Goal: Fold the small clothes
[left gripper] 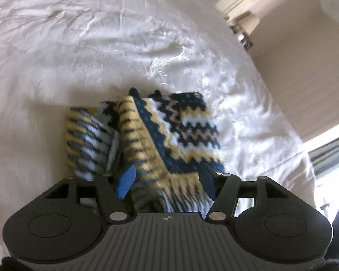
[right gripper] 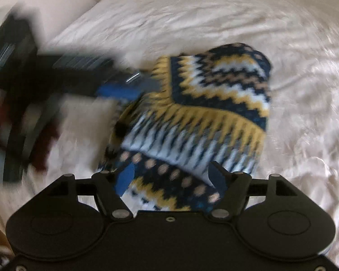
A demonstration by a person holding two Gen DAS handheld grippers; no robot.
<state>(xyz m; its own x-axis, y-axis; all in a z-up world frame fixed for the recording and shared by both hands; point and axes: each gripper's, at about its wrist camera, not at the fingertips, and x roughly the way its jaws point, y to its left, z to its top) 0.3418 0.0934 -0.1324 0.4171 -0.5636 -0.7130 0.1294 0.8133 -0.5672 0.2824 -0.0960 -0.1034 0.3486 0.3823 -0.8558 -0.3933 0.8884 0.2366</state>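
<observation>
Folded garment [left gripper: 169, 131] on bed sheet [left gripper: 101, 45], between both grippers.

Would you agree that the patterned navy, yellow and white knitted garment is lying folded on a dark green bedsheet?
Not quite: the patterned navy, yellow and white knitted garment is lying folded on a white, wrinkled bedsheet, not a dark green one. Both wrist views show this, the left wrist view most clearly.

Folded patterned knit [right gripper: 214, 103] on white bedsheet [right gripper: 305, 124], tool [right gripper: 169, 178] spread over it
</observation>
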